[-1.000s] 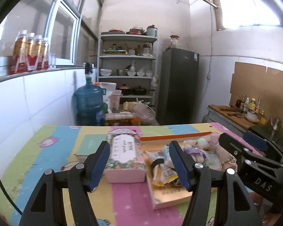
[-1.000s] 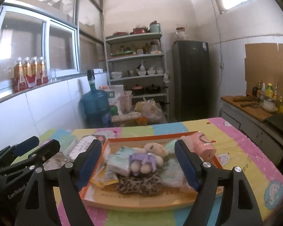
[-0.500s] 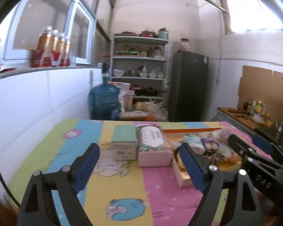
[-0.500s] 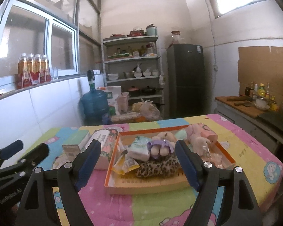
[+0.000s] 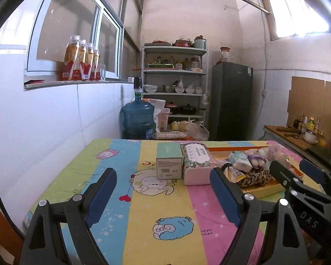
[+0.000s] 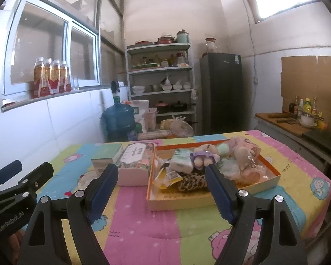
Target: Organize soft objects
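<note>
An orange tray on the table holds several soft things: a leopard-print pouch, a tissue pack, a small plush doll, a pink plush and a yellow sachet. The tray also shows in the left wrist view. A floral tissue pack and a green box stand left of the tray. My left gripper is open and empty, held back above the near table. My right gripper is open and empty, in front of the tray.
The table carries a bright cartoon cloth. A tiled wall runs along its left side. Behind stand a water jug, a shelf rack and a dark fridge. A counter with bottles is at the right.
Both grippers have pulled back from the tray and the boxes, which now look smaller and farther away. Both stay open and empty.
</note>
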